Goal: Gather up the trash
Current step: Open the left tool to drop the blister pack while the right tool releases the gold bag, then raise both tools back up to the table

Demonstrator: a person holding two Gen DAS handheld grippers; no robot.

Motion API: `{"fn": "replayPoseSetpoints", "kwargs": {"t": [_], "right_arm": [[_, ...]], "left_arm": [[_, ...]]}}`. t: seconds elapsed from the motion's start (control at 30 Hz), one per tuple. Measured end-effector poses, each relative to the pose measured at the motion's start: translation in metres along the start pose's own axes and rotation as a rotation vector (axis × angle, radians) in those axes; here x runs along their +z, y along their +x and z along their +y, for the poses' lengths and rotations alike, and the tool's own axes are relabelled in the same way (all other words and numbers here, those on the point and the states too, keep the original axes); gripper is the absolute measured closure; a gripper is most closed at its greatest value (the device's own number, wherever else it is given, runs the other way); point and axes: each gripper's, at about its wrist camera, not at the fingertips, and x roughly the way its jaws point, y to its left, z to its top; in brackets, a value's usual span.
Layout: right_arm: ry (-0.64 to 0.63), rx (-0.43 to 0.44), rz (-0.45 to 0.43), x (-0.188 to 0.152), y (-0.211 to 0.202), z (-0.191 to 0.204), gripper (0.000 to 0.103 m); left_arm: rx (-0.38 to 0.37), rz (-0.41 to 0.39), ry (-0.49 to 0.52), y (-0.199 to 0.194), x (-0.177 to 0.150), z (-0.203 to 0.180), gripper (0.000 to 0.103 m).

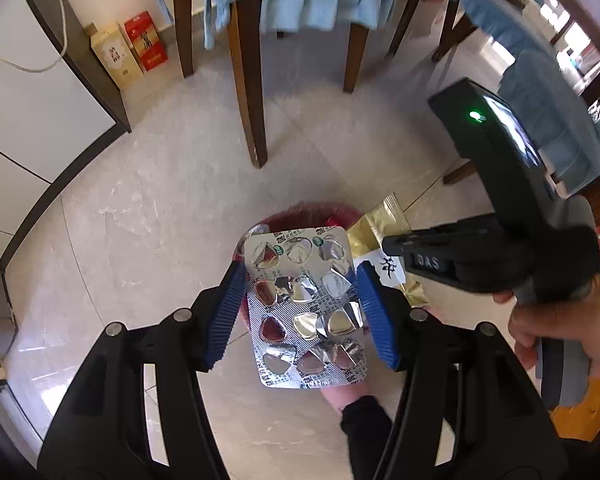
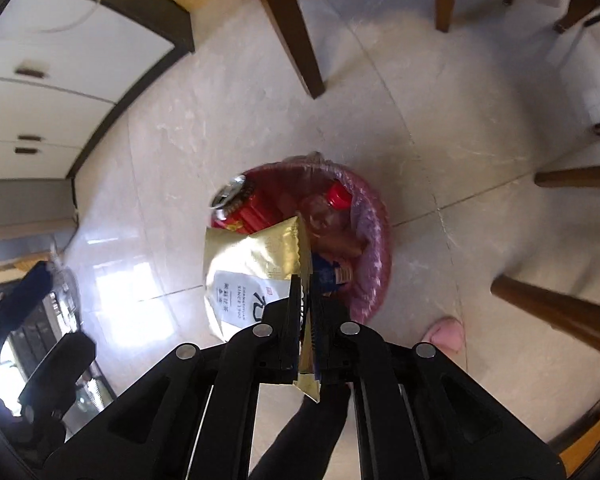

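Note:
A silver blister pack (image 1: pixel 308 312) with emptied pockets sits between the blue pads of my left gripper (image 1: pixel 300 272), which is shut on its two long edges. It hangs above a round trash bin (image 1: pixel 300 212) lined with a pink bag. My right gripper (image 2: pixel 306 280) points down over the same bin (image 2: pixel 374 240). A gold foil packet (image 2: pixel 252 264) with a white label stands edge-on between its jaws, which are a narrow gap apart. In the left wrist view the right gripper (image 1: pixel 384 240) is on the right, with a hand (image 1: pixel 560 328) on its handle. The bin holds a can (image 2: pixel 232 196) and a red-capped bottle (image 2: pixel 332 208).
Wooden chair legs (image 1: pixel 252 92) with blue cushions stand behind the bin on the pale tiled floor. A white cabinet (image 1: pixel 32 112) fills the left side, with two cartons (image 1: pixel 128 48) beside it. A pink slipper (image 2: pixel 444 336) lies near the bin.

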Motion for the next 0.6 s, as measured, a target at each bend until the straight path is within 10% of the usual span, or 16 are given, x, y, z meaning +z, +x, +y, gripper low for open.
{"fn": "replayPoseSetpoints", "kwargs": {"t": [0.13,0.5,0.6], "right_arm": [[0.044,-0.007,0.037,0.005,0.026,-0.015,0.056],[0.063,-0.006,-0.115,-0.007,-0.054,-0.04,0.053],[0.085,0.005,-0.144,-0.008,-0.07,-0.049,0.053]], "left_arm": [[0.008,0.027,-0.005,0.018,-0.009,0.008,0.048],[-0.019,0.074,0.073,0.052,-0.003,-0.008,0.047],[-0.003,0.106,0.098,0.065,-0.002,-0.018,0.028]]}}
